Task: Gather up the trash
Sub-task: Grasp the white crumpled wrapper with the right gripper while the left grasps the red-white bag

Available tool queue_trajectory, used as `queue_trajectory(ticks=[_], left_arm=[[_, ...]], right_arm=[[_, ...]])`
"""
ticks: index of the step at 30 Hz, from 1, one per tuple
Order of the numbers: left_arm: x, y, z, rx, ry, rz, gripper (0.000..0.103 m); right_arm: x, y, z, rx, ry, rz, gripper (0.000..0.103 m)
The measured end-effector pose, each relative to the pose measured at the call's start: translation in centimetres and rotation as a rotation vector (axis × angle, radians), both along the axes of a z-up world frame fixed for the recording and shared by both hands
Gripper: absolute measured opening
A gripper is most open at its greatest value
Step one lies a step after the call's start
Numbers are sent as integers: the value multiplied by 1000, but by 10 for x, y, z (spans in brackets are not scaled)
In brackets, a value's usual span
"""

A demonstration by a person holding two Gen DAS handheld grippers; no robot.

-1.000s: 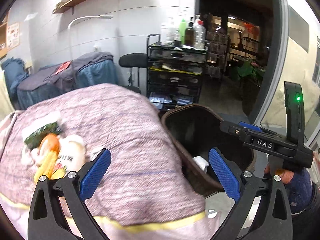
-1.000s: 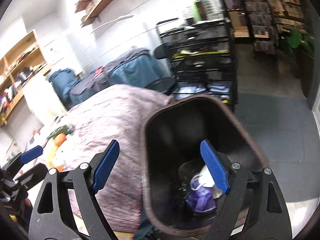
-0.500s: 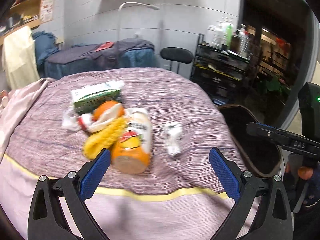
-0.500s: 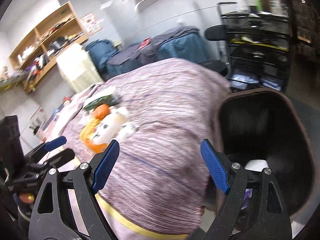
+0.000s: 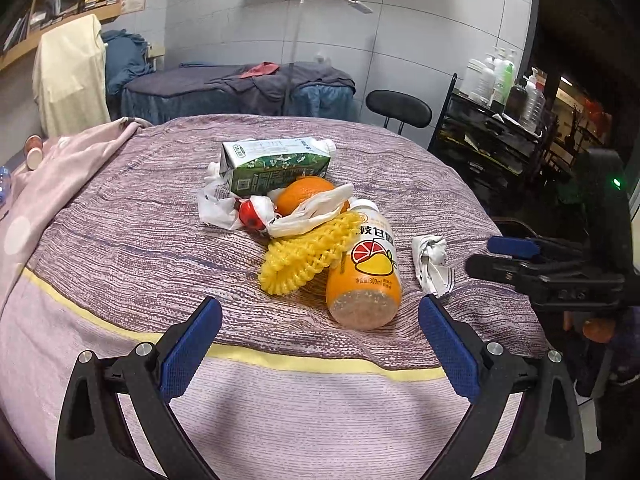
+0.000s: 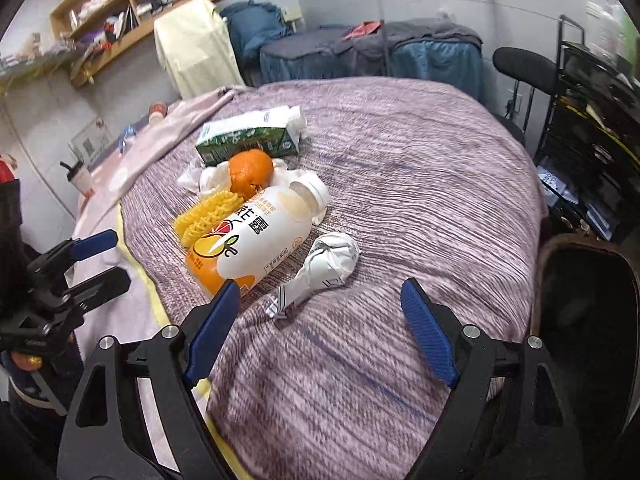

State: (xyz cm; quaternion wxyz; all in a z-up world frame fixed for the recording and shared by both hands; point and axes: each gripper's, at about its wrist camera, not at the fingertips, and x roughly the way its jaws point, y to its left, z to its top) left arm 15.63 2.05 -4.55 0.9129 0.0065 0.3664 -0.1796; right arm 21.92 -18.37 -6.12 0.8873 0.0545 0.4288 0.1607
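Observation:
A pile of trash lies on the purple striped bedcover (image 5: 140, 248): a green carton (image 5: 276, 166), an orange (image 5: 302, 198), a crumpled plastic bag (image 5: 310, 214), yellow foam netting (image 5: 308, 254), an orange juice bottle (image 5: 366, 270) on its side and a crumpled white paper (image 5: 430, 262). My left gripper (image 5: 318, 344) hangs open just short of the bottle's base, nothing between its pads. In the right wrist view the bottle (image 6: 256, 240) and paper (image 6: 324, 270) lie just beyond my right gripper (image 6: 322, 332), whose jaws are closing slightly with nothing between them.
A dark brown trash bin (image 6: 592, 312) stands at the bed's right edge. A black wire cart with bottles (image 5: 496, 120) and a black stool (image 5: 398, 106) are behind it. A second bed with blue covers (image 5: 236, 88) lies at the back. A pink blanket (image 5: 52, 176) drapes the left side.
Both grippers have swung left from the bin to over the bed. The trash pile has come to the middle of both views and looms closer. Both stay empty.

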Motion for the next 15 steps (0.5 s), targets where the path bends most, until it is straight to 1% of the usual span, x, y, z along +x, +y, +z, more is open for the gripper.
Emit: queue_trajectory(ticks=[2, 3, 5, 6, 7, 10, 11, 12, 13, 15], left_arm=[[3, -1, -2, 16, 2, -5, 95], [6, -1, -4, 24, 4, -7, 91], [14, 2, -8, 44, 18, -7, 85], [18, 3, -9, 48, 25, -8, 79], [24, 6, -12, 53, 38, -12, 73], [35, 11, -17, 86, 56, -10, 64], [39, 12, -18, 97, 58, -7, 63], [42, 14, -18, 94, 62, -7, 62], [45, 16, -18, 84, 68, -11, 62], [50, 17, -17, 77, 70, -13, 62]], right_arm=[[12, 7, -5, -37, 29, 21, 75], [17, 11, -7, -56, 41, 28, 72], [29, 18, -13, -95, 73, 38, 70], [34, 21, -17, -110, 90, 46, 68], [38, 22, -20, -117, 104, 51, 66], [47, 24, -28, -129, 137, 60, 60], [49, 25, -30, -131, 141, 63, 54], [50, 26, -32, -133, 144, 68, 45], [52, 28, -34, -133, 148, 75, 41], [53, 29, -37, -134, 146, 82, 36]])
